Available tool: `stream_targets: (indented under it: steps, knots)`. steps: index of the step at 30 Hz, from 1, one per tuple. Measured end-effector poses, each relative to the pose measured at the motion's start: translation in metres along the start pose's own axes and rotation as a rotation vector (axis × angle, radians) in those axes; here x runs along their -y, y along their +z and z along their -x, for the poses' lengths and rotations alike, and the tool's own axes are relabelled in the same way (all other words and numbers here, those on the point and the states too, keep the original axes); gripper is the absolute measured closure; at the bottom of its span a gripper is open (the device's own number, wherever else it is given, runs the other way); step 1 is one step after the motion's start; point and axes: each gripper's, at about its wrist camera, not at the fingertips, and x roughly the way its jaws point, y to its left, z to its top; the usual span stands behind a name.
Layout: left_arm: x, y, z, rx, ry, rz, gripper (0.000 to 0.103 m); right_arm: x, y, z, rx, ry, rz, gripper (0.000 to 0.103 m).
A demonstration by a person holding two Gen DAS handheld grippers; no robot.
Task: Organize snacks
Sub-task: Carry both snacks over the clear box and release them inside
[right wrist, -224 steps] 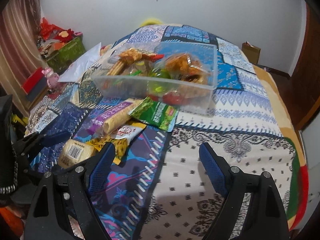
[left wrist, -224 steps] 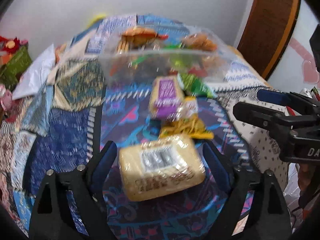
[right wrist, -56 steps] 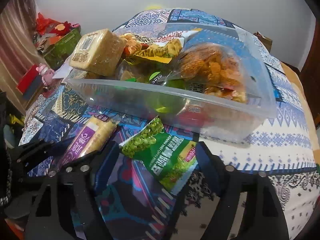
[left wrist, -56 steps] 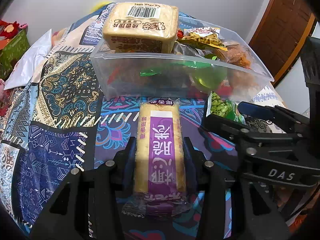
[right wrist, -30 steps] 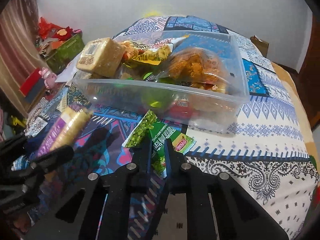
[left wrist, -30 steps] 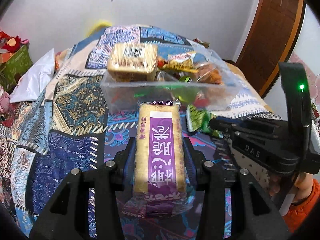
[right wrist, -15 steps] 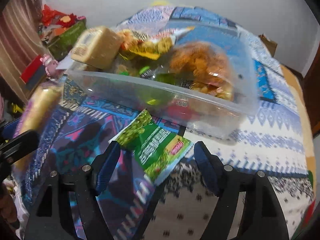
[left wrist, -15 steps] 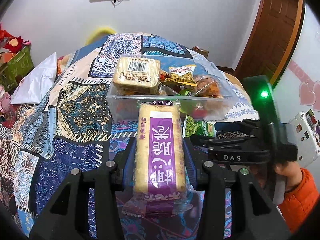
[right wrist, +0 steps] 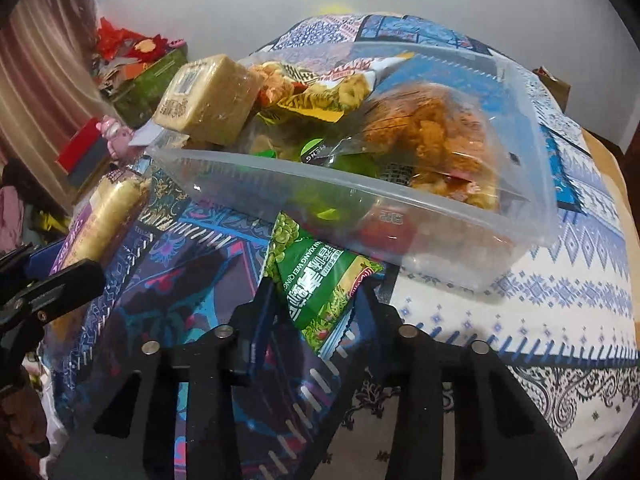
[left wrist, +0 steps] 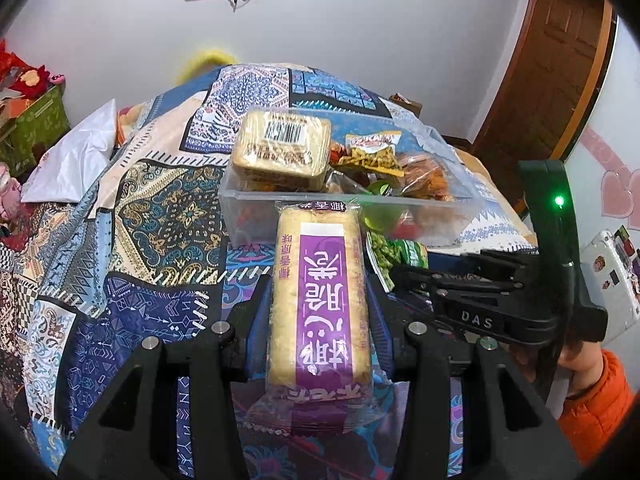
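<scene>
My left gripper (left wrist: 318,312) is shut on a long purple-labelled biscuit pack (left wrist: 320,300) and holds it above the bed, short of the clear plastic bin (left wrist: 256,196). The pack also shows in the right wrist view (right wrist: 100,216). The bin (right wrist: 400,208) holds a beige cake pack (right wrist: 208,98), a yellow chip bag (right wrist: 332,92) and an orange snack bag (right wrist: 432,140). My right gripper (right wrist: 316,300) has its fingers on both sides of a green pea packet (right wrist: 320,280) that lies on the bed against the bin; the jaws are closing on it.
The bed is covered by a patterned blue and white quilt (left wrist: 152,200). A white pillow (left wrist: 76,164) lies at the left. Red and green boxes (right wrist: 132,64) stand beside the bed. A wooden door (left wrist: 560,60) is at the right.
The right gripper's fingers have narrowed from wide open to close around the green pea packet. The left gripper has kept hold of the purple pack and risen slightly.
</scene>
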Motion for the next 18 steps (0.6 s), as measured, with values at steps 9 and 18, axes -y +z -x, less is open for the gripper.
stream_targets:
  steps: [9,18]
  knots:
    - [0.001,0.021,0.018,0.063,-0.001,0.015,0.058,-0.004,-0.001,0.039,0.081,0.009,0.009,0.069]
    - [0.012,0.059,0.023,0.136,0.006,0.008,0.058,-0.001,0.025,0.080,0.207,-0.029,0.024,0.069]
